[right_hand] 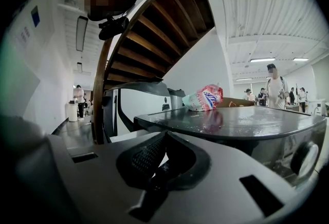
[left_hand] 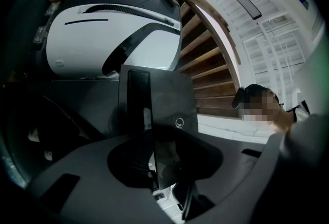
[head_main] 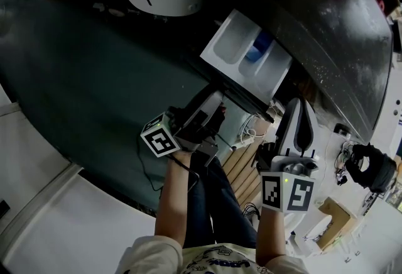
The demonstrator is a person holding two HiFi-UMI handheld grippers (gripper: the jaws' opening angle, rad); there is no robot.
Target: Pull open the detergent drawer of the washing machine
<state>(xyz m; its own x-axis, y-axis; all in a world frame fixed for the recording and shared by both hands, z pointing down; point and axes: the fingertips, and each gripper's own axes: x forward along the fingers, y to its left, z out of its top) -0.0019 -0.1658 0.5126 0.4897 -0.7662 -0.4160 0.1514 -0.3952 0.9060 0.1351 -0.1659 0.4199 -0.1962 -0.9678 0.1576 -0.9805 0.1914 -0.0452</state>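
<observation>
Detergent drawer [head_main: 227, 46] juts well out of the dark-topped washing machine [head_main: 339, 34]. Its white compartments lie open to view, with a blue insert [head_main: 257, 48] between them. The person stands at the machine's front corner with a tool in each hand. The left claw [head_main: 212, 120] is closed on the drawer's dark front panel [left_hand: 169, 105], which runs upright into the gap between its jaws (a small round logo shows on the panel face). The right claw [right_hand: 163, 138] hangs beside the machine with its jaws together and nothing between them, pointing across the lid. A pink and white bag [right_hand: 205, 98] lies on the far part of that lid. Beyond the drawer sits a rounded white appliance [left_hand: 103, 38], and a wooden staircase [right_hand: 154, 28] curves overhead. Several people [right_hand: 275, 87] stand far off in the bright room.
</observation>
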